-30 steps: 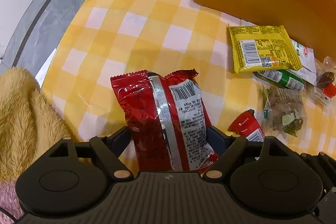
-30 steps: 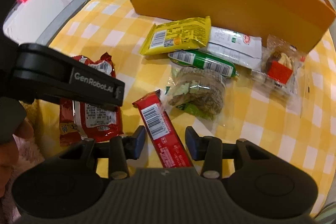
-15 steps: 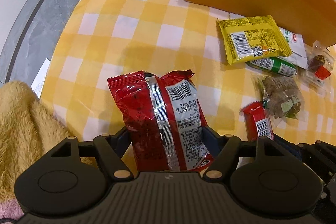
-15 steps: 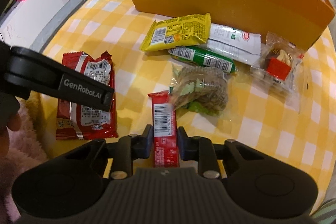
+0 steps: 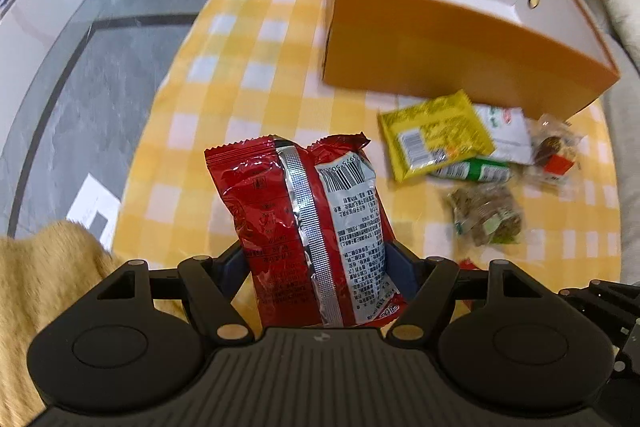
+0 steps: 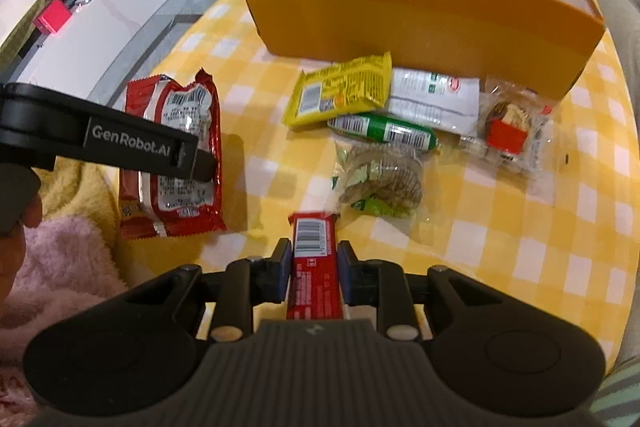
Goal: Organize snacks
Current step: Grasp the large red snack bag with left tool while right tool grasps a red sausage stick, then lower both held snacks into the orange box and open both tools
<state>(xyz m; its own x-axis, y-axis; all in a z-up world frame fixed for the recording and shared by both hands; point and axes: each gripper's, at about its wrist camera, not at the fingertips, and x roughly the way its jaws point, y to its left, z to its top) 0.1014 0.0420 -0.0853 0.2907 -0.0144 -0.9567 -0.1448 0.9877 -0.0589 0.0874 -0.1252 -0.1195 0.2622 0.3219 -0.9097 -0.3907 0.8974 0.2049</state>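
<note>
Pointing steeply down before the orange cardboard box (image 5: pixel 460 67), the left gripper (image 5: pixel 316 267) pinches a crinkled red foil snack bag (image 5: pixel 304 219). The right gripper (image 6: pixel 314 263), likewise tilted, clamps a slim red wrapped bar (image 6: pixel 316 267).

Black claw (image 6: pixel 313 264), fuzzy pink sleeve (image 6: pixel 60 263)

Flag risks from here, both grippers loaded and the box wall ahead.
1. The left gripper pinches only the red bag's lower end; most of the crinkly pack sticks out past the pads and may slip or swing.
2. The right gripper clamps the slim red bar, which might twist in that narrow grip.
3. The orange box's tall near wall could catch either snack if carried low, and loose packs lie right before it.
</note>
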